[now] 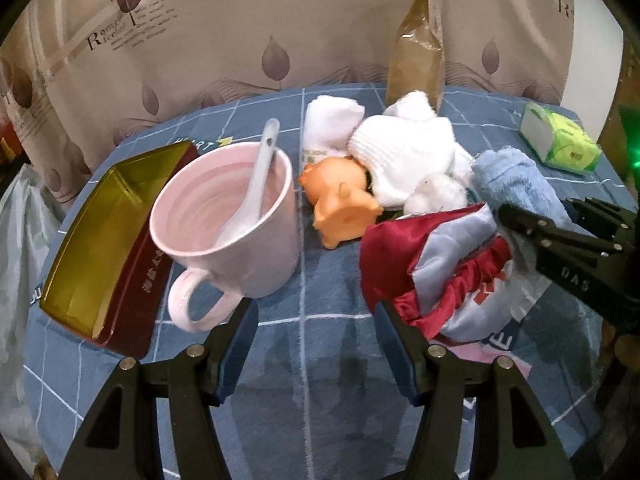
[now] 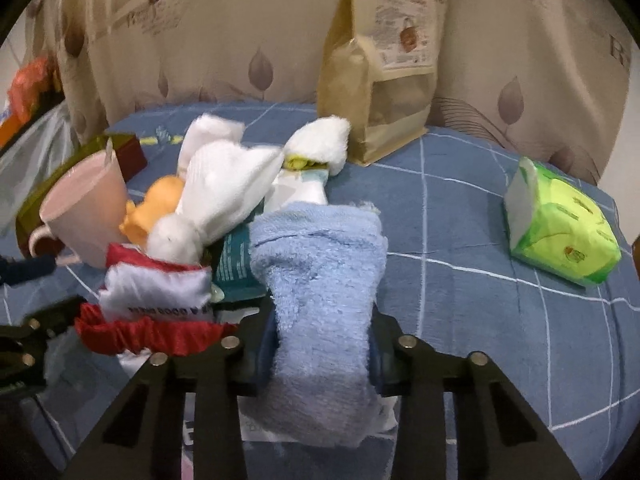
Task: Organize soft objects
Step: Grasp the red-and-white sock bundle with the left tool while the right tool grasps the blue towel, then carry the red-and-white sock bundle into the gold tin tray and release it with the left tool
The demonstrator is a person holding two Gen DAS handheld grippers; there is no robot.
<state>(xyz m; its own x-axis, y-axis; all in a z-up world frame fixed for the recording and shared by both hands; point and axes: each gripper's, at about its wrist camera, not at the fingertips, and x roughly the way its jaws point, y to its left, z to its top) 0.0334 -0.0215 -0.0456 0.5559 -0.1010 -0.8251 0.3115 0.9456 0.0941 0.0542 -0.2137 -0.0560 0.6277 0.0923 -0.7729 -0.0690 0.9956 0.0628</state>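
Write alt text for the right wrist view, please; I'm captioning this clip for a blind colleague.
The right tongs are closed on a fluffy light-blue towel over a blue checked tablecloth. To its left lie white socks, an orange toy, a red and white cloth and a pink mug. A green tissue pack lies at right, a paper bag behind.

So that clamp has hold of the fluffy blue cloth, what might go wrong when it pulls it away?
1. The right hand-held gripper pinches the fluffy light-blue towel, which touches the red-and-grey satin cloth and the white knitted socks; lifting may drag them along.
2. The pink ceramic mug with its white spoon stands beside the pile; a tugged cloth might tip it.
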